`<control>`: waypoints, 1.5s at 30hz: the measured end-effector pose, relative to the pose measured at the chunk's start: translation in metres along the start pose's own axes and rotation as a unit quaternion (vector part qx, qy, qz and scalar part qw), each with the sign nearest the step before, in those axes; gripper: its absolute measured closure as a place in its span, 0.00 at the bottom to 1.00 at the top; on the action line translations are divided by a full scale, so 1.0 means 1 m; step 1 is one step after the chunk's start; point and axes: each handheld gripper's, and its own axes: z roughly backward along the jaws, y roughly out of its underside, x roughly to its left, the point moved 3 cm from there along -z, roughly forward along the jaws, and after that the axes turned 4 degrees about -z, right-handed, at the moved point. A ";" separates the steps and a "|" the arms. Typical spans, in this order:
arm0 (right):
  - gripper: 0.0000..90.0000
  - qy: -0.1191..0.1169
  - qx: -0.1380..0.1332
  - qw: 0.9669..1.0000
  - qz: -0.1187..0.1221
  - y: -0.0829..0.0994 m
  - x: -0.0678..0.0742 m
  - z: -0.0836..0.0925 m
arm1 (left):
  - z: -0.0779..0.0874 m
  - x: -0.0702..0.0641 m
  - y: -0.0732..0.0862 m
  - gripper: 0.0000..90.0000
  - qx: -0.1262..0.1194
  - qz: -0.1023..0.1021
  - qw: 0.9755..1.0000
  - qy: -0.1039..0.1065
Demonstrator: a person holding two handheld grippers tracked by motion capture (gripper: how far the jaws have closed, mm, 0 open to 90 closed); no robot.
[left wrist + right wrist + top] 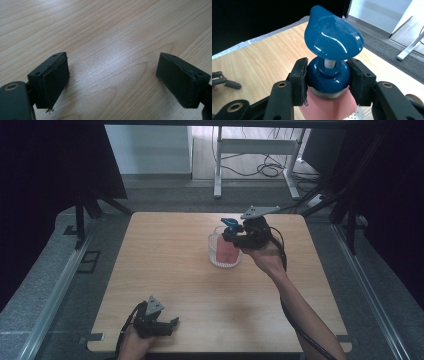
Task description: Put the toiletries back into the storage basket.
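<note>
My right gripper (327, 81) is shut on the blue collar of a pump bottle (329, 75) with a glossy blue pump head and a pink body. In the high view the right gripper (231, 233) holds that pump bottle (227, 247) over or inside a clear glass cup (225, 256) at the middle right of the wooden table (165, 270); I cannot tell whether the bottle touches the cup's bottom. My left gripper (172, 322) rests at the table's near left edge. Its jaws stand wide apart in the left gripper view (112, 80), with bare wood between them.
Dark curtains flank the table on both sides. Beyond the far edge are grey floor, a white desk frame (257, 155) and loose cables. Wide bare wood lies between the cup and the left gripper.
</note>
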 end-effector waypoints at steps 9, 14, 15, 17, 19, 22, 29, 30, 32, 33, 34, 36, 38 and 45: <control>0.59 0.018 -0.003 1.000 -0.003 -0.006 -0.016 -0.011 | 0.000 0.000 0.000 0.12 -0.001 0.001 1.000 0.000; 0.59 0.028 0.000 1.000 -0.003 -0.009 -0.022 -0.017 | 0.000 0.000 0.000 0.12 -0.002 0.001 1.000 0.000; 0.59 0.029 0.000 1.000 -0.002 -0.010 -0.023 -0.018 | 0.000 0.000 0.000 0.12 -0.002 0.001 1.000 0.000; 0.59 0.032 0.000 0.999 -0.005 -0.010 -0.025 -0.020 | 0.000 0.000 0.000 0.12 -0.002 0.001 1.000 0.000; 0.59 0.033 0.000 0.999 -0.005 -0.010 -0.028 -0.022 | 0.000 0.000 0.000 0.12 -0.002 0.002 1.000 0.000; 0.59 0.034 0.001 0.999 -0.003 -0.010 -0.030 -0.024 | 0.000 0.000 0.000 0.12 -0.002 0.002 1.000 0.000; 0.59 0.036 0.003 0.999 0.001 -0.008 -0.037 -0.032 | 0.000 0.000 0.000 0.12 -0.001 0.001 1.000 0.000; 0.59 0.038 0.003 0.999 0.000 -0.007 -0.038 -0.032 | 0.000 0.000 0.000 0.12 0.000 0.001 1.000 0.000; 0.59 0.039 0.006 0.999 -0.001 -0.005 -0.041 -0.036 | 0.000 0.000 0.000 0.12 0.000 0.001 1.000 0.001; 0.59 0.040 0.007 0.999 -0.002 -0.005 -0.042 -0.037 | 0.000 0.000 0.000 0.12 0.000 0.001 1.000 0.000; 0.59 0.040 0.007 0.999 -0.001 -0.004 -0.043 -0.038 | 0.000 0.000 0.000 0.12 0.000 0.001 1.000 0.000; 0.59 0.042 0.009 0.999 -0.003 -0.002 -0.044 -0.041 | 0.000 0.000 0.000 0.12 0.000 0.001 1.000 0.000; 0.59 0.041 0.011 0.999 -0.004 0.000 -0.045 -0.043 | 0.000 0.000 0.000 0.12 0.000 0.001 1.000 0.000; 0.59 0.039 0.019 0.999 -0.004 0.008 -0.047 -0.053 | 0.000 0.000 0.000 0.12 0.000 0.001 1.000 0.000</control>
